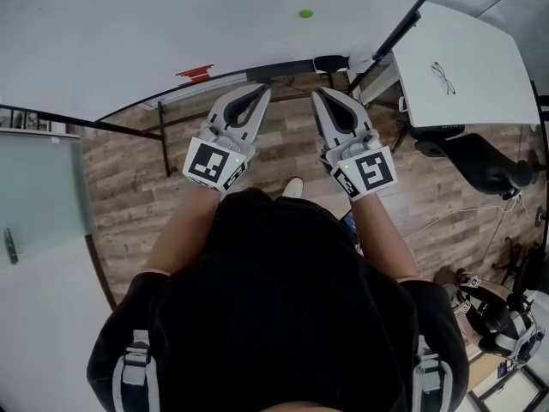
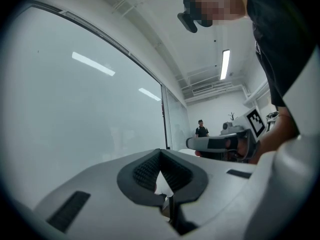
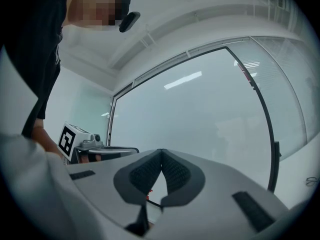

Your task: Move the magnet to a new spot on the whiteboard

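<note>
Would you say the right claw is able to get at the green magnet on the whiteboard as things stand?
Probably yes: the right claw faces the whiteboard, with only bare board between it and the green magnet. It is shut, so must open first.

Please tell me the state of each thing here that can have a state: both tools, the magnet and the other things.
left tool: shut, empty.
right tool: shut, empty.
green magnet: stuck on the whiteboard, untouched, apart from both tools.
red item: lying at the whiteboard's lower edge.
glasses: lying on the white table.
</note>
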`<state>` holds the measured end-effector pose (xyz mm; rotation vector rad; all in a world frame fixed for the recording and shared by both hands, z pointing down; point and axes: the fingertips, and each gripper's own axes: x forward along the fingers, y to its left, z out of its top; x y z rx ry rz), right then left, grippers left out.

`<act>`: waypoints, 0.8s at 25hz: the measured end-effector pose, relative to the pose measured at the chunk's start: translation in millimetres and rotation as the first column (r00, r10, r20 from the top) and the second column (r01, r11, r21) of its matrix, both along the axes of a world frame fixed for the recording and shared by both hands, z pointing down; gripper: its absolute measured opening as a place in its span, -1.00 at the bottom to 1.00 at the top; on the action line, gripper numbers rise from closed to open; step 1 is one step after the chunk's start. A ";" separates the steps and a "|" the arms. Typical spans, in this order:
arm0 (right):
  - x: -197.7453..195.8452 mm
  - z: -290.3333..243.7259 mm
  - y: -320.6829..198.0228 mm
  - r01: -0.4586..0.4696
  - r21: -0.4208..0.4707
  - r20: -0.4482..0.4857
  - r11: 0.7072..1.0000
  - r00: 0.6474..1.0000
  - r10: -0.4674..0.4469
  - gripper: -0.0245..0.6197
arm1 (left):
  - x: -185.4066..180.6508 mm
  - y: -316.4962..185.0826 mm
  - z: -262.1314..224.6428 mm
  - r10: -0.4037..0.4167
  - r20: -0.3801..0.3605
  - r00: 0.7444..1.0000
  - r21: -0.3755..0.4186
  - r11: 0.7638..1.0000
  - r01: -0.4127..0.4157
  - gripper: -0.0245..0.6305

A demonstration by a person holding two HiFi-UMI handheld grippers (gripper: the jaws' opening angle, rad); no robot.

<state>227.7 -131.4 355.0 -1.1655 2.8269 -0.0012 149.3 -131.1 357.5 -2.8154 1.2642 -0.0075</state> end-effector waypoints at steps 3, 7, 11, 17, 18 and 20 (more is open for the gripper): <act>3.5 4.7 -15.3 -0.002 -0.007 0.000 1.000 1.000 0.002 -0.94 | 4.1 -15.8 4.6 -0.009 0.005 1.000 -0.008 1.000 0.009 -0.92; 4.7 13.0 -38.4 -0.014 -0.022 -0.002 1.000 1.000 0.014 -0.94 | 5.1 -40.3 12.0 -0.012 0.008 1.000 -0.020 1.000 0.013 -0.92; 3.7 20.5 -61.8 -0.041 -0.036 -0.004 0.999 0.999 0.041 -0.94 | 1.8 -67.0 21.3 -0.007 0.008 1.000 -0.031 0.999 0.007 -0.92; -4.2 24.9 -105.6 -0.108 -0.049 -0.029 0.993 0.994 0.107 -0.94 | -2.2 -107.5 29.5 0.010 0.016 1.000 -0.033 0.999 -0.010 -0.92; -5.4 27.0 -112.6 -0.118 -0.053 -0.037 0.992 0.993 0.117 -0.94 | -2.1 -114.2 31.1 0.019 0.013 1.000 -0.037 0.999 -0.018 -0.92; -6.5 31.1 -126.4 -0.140 -0.063 -0.046 0.988 0.989 0.137 -0.94 | -0.8 -126.0 33.0 0.045 0.004 0.999 -0.040 0.998 -0.045 -0.92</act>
